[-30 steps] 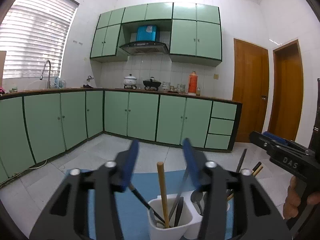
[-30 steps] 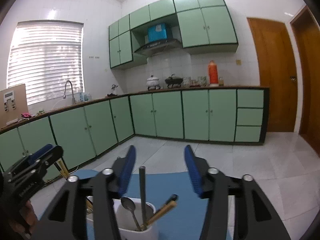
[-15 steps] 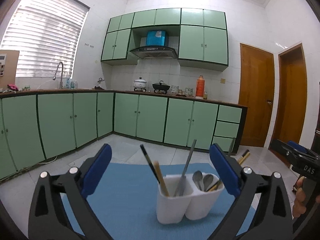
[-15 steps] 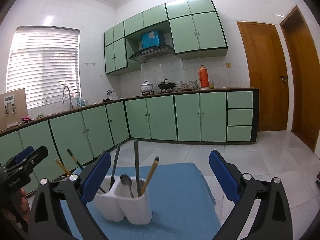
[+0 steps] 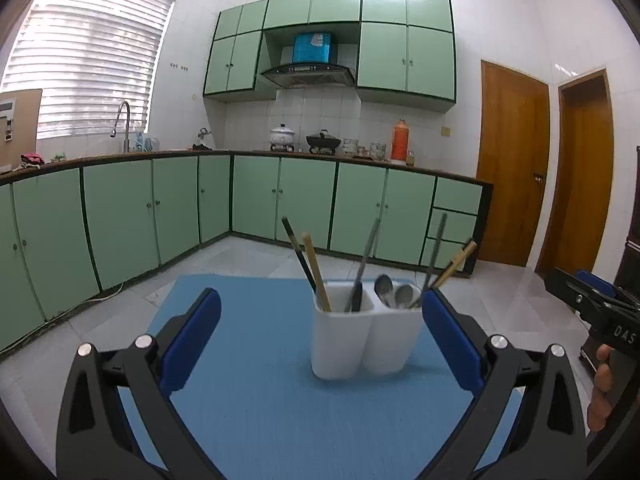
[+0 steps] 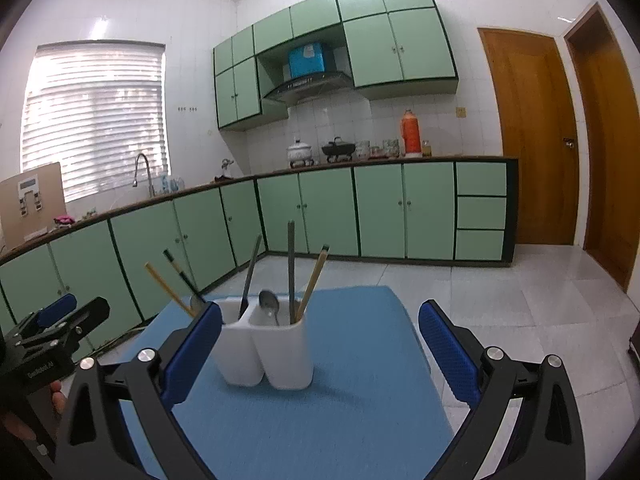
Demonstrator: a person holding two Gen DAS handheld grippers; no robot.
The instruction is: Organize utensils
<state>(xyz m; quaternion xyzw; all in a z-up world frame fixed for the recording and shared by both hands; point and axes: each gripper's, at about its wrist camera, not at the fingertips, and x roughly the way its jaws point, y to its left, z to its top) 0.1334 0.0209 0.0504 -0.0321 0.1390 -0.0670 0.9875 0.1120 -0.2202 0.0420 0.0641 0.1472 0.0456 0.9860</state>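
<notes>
One white two-compartment holder (image 5: 366, 340) stands upright on one blue mat (image 5: 256, 360); the mat lies on a pale tiled floor (image 6: 500, 292).

Utensils, counted from the left wrist view. Left compartment: one black chopstick (image 5: 298, 254), one light wooden chopstick (image 5: 316, 270), one grey metal handle (image 5: 366, 264) beside a dark flat piece I cannot identify. Right compartment: two spoons (image 5: 394, 294), bowls up, one grey rod (image 5: 435, 252), one gold-tipped chopstick (image 5: 456, 262) leaning right. All lean against the rims, none lies on the mat.

The right wrist view shows one spoon clearly in the nearer compartment; a second bowl shape sits partly hidden behind that gripper's left finger.

Left gripper (image 5: 320, 340): both blue pads spread wide, nothing between them pressed. The holder sits ahead of the fingers, nearer the right pad, and seems clear of it. Released, empty.

Right gripper (image 6: 320, 344): pads likewise spread wide, empty. The holder stands ahead, toward its left pad; that pad overlaps the holder's left edge in the view, and contact cannot be told.

Each gripper shows at the edge of the other's view, with part of a hand (image 5: 604, 392) around the handle.

Background: two brown doors (image 5: 516, 184), one faucet (image 5: 124, 124), one orange flask (image 5: 400, 140), two pots on the counter (image 5: 304, 142), one range hood (image 5: 308, 74), green cabinets (image 5: 304, 200) above and below.
</notes>
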